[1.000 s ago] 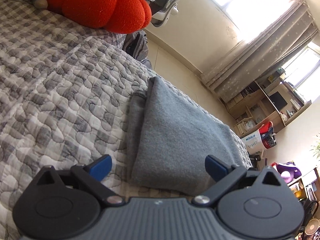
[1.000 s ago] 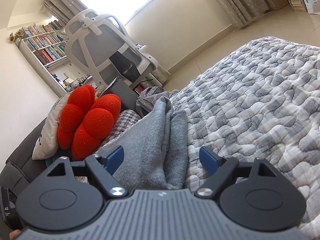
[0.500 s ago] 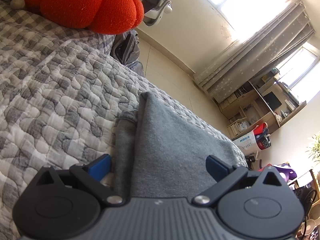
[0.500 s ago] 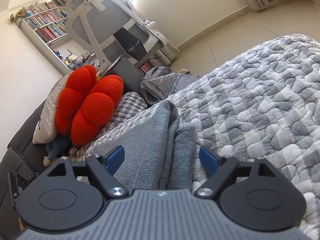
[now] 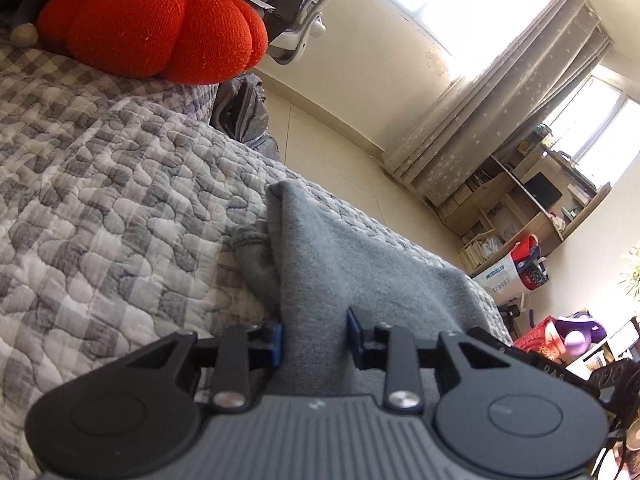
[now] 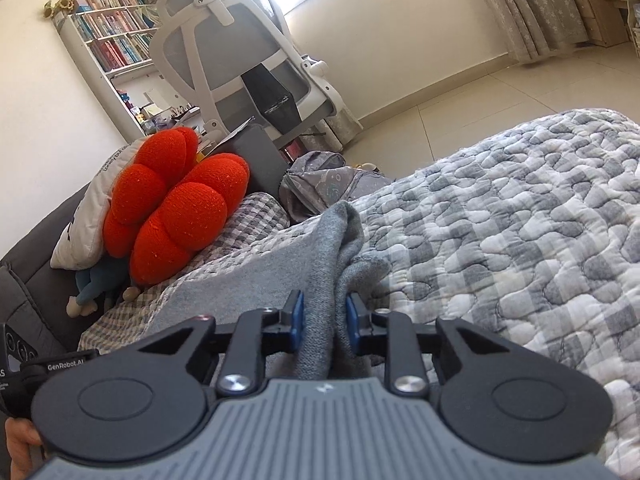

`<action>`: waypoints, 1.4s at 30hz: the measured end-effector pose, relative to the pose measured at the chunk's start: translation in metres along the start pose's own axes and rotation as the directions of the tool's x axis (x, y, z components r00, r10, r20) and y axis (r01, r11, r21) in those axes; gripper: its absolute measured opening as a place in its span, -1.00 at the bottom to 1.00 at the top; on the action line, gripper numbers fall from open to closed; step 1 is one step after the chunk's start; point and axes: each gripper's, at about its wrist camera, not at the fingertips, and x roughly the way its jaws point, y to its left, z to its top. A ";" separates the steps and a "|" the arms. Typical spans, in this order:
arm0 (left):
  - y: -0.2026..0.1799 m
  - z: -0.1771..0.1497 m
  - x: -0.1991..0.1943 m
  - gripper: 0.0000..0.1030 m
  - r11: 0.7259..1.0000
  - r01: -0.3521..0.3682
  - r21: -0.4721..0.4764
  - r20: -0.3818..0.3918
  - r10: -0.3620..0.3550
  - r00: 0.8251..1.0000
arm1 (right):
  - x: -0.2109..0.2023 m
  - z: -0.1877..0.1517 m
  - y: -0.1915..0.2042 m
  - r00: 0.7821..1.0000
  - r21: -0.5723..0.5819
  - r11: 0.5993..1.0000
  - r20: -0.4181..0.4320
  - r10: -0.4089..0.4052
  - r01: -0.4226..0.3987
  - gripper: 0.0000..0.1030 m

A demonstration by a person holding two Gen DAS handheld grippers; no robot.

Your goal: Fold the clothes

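A grey folded garment (image 5: 340, 256) lies on a grey-and-white checked quilt (image 5: 100, 208). My left gripper (image 5: 314, 340) is shut on the near edge of the garment, with cloth bunched between its blue pads. In the right wrist view the same garment (image 6: 280, 276) shows its stacked folded layers. My right gripper (image 6: 322, 322) is shut on those layers at the other near edge. Both grippers sit low over the quilt (image 6: 520, 240).
A red knitted flower cushion (image 6: 172, 204) leans against a white pillow (image 6: 86, 220) at the head of the bed; it also shows in the left wrist view (image 5: 160, 28). A white office chair (image 6: 248, 64) and a grey bag (image 6: 328, 184) stand on the floor beyond the bed edge.
Both grippers moved forward onto the garment's near edge and closed from wide open to shut on the cloth.
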 end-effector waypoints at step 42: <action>-0.003 -0.090 -0.098 0.28 0.951 0.013 -0.308 0.091 0.016 0.996 | -0.022 -0.024 0.007 0.982 0.267 0.958 -0.127 0.141 -0.103 -0.36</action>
